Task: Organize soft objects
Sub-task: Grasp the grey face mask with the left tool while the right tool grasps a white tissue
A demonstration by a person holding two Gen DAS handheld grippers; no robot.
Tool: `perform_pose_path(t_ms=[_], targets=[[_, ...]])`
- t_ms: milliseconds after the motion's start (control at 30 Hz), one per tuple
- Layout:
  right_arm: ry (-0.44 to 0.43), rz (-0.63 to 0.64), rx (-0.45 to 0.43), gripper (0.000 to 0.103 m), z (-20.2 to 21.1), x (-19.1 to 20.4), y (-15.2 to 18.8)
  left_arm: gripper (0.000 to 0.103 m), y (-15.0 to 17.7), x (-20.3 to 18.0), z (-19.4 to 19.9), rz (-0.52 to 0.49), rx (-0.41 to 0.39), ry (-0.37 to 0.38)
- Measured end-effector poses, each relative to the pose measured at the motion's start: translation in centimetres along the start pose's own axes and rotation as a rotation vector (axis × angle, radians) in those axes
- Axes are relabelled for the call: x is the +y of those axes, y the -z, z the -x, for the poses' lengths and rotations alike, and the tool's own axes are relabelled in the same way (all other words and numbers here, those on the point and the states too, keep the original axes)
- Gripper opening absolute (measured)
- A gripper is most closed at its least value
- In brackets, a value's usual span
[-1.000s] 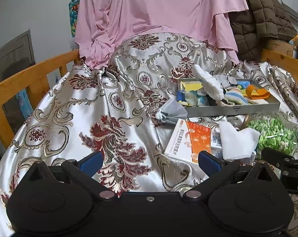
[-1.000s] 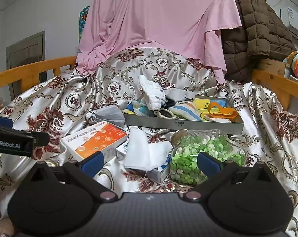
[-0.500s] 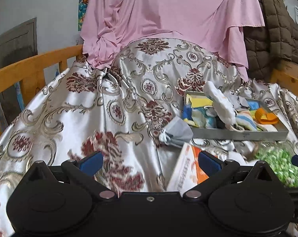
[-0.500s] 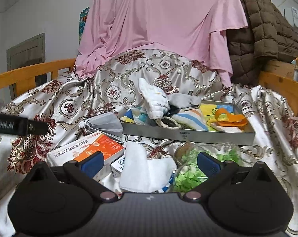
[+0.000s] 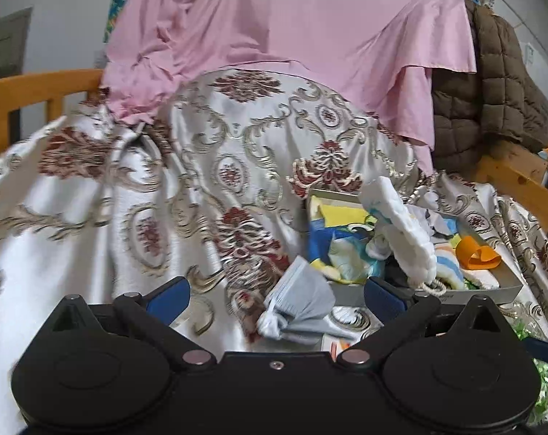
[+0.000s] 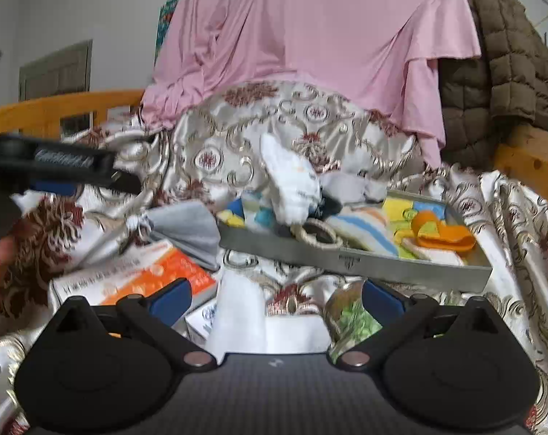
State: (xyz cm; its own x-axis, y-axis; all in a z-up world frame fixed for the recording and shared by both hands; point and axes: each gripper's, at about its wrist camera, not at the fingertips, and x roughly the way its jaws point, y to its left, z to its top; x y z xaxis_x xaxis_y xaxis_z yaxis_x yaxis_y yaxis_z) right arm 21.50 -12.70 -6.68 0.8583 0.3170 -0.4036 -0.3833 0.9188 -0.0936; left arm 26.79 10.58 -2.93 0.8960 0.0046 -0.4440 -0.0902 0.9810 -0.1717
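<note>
Grey metal forms the shallow tray (image 6: 350, 261), the landmark; it lies on a silvery brocade cloth (image 5: 92, 217) with dark red and gold scrollwork, and holds a jumble of soft things: a white mitt (image 6: 292, 185) standing up at its left end, striped and yellow cloths (image 6: 368, 224), an orange strap (image 6: 442, 233) toward its right end, a rope ring (image 6: 317, 233) at its near wall. Just left of the tray a folded grey cloth (image 5: 303, 301) rests on the brocade; in front of the tray sit an orange-and-white box (image 6: 136, 275), a white tissue (image 6: 244, 311) and a clear bag of green bits (image 6: 353, 319). Left gripper (image 5: 275, 295) is spread wide and empty, the grey cloth between its fingers; right gripper (image 6: 275, 299) is likewise wide and empty, above the tissue. Behind the tray hang a pink sheet (image 6: 310, 36) and a brown quilted coat (image 6: 498, 72); a wooden rail (image 5: 38, 87) edges the brocade; the wall is pale.
</note>
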Motion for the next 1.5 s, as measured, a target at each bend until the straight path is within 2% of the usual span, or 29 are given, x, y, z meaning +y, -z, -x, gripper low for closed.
perform_pose_path(t_ms=[133, 267, 367, 433, 533, 633, 733, 833, 1000, 1167, 1300, 1400, 1500], targets=[[-0.003, 0.047, -0.001, 0.098, -0.4, 0.5, 0.3, 0.102, -0.6, 0.3, -2.5, -0.045, 0.018, 0.078], [0.012, 0.093, -0.002, 0.096, -1.0, 0.9, 0.5, 0.102, -1.3, 1.4, -4.7, 0.004, 0.063, 0.148], [0.031, 0.127, 0.010, 0.088, -1.6, 1.0, 0.7, 0.099, -1.2, 1.9, -5.8, 0.031, 0.102, 0.169], [0.049, 0.150, 0.025, 0.080, -2.1, 1.0, 0.8, 0.098, -1.1, 2.3, -6.4, 0.061, 0.137, 0.176], [0.028, 0.146, 0.024, 0.078, -2.3, 1.0, 0.8, 0.096, -0.7, 2.9, -7.1, 0.135, 0.187, 0.190], [0.011, 0.152, 0.026, 0.074, -2.2, 1.1, 0.9, 0.093, -0.3, 3.1, -7.5, 0.152, 0.217, 0.193], [-0.009, 0.146, 0.037, 0.070, -2.4, 1.2, 1.1, 0.084, -0.1, 2.9, -7.7, 0.148, 0.240, 0.210], [-0.012, 0.153, 0.044, 0.065, -2.5, 1.3, 1.3, 0.072, 0.2, 2.5, -8.0, 0.139, 0.267, 0.229], [-0.020, 0.155, 0.052, 0.061, -2.6, 1.5, 1.5, 0.049, 0.6, 2.4, -8.3, 0.134, 0.296, 0.223], [-0.035, 0.150, 0.064, 0.055, -2.6, 1.6, 1.6, 0.038, 0.8, 2.4, -8.4, 0.137, 0.306, 0.220], [-0.046, 0.139, 0.059, 0.045, -2.6, 1.6, 1.7, 0.017, 0.9, 2.1, -8.3, 0.114, 0.297, 0.238], [-0.051, 0.138, 0.054, 0.036, -2.5, 1.6, 1.8, 0.013, 0.8, 1.6, -7.8, 0.066, 0.266, 0.249], [-0.058, 0.134, 0.057, 0.036, -2.6, 1.6, 1.8, 0.013, 0.5, 1.1, -7.1, 0.039, 0.231, 0.256]])
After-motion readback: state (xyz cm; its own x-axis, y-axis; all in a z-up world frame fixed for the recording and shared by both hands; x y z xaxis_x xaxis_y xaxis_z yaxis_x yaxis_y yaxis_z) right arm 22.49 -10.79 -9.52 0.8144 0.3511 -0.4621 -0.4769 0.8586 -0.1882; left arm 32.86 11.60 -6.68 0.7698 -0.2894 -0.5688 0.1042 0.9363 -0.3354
